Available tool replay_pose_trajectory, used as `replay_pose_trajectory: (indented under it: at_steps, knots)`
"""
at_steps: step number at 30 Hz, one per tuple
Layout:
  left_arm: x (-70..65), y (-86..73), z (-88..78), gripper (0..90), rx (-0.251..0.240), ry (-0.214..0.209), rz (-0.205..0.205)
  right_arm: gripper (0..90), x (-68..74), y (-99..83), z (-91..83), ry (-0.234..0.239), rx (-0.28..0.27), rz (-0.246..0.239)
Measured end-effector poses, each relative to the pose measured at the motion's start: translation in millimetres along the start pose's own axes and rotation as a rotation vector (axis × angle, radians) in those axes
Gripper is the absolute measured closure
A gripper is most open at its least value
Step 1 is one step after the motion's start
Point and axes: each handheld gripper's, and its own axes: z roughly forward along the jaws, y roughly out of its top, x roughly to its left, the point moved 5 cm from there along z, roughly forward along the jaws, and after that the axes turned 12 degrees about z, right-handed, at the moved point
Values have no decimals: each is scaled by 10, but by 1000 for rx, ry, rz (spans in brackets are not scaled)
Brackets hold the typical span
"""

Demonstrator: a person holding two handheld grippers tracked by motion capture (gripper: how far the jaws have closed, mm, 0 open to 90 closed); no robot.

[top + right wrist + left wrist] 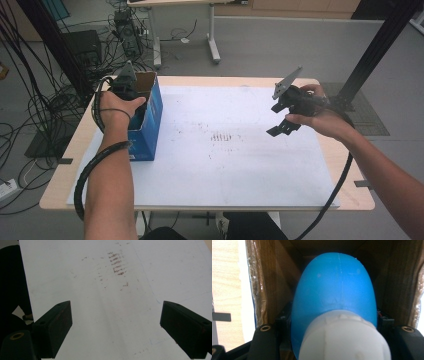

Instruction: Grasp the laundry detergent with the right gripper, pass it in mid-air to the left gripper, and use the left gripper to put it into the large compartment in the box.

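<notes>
We hold the left tongs [126,89] over the open top of the blue box [150,120], which stands at about nine o'clock on the worktop [75,145], close to its left edge. In the left gripper view the tongs are clamped on a blue bottle [334,290] with a white cap [344,337]; the cap points toward the camera and the round bottom of the bottle points down into the box, between its brown inner walls [277,285]. We cannot tell if the bottle already touches the floor of the box, or if it goes in or comes out. We judge that the grasp is done and what is left is the move between box and white sheet [225,165], and then the release

The right tongs [283,126] hang at about three o'clock, above the sheet, with the jaws wide apart and nothing between them; below them we see only the sheet with some dark scuff marks [117,262]

For room: the box walls stand near the bottle on both sides, so we think the left hand must move straight up or down along the opening and not tilt. The middle of the sheet, from the box to the right hand, is free, so there is much space to put a thing down. The near edge at six o'clock is also free
</notes>
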Motion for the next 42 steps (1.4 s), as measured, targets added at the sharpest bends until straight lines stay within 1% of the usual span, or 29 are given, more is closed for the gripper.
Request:
replay_pose_trajectory:
  at_steps: [22,42]
  knots:
    - [17,2,6,367,-2,-3,-8,107,-11,7,-37,-9,-4,1]
    - [15,1,7,366,-2,0,-7,107,-24,4,-60,-15,-7,4]
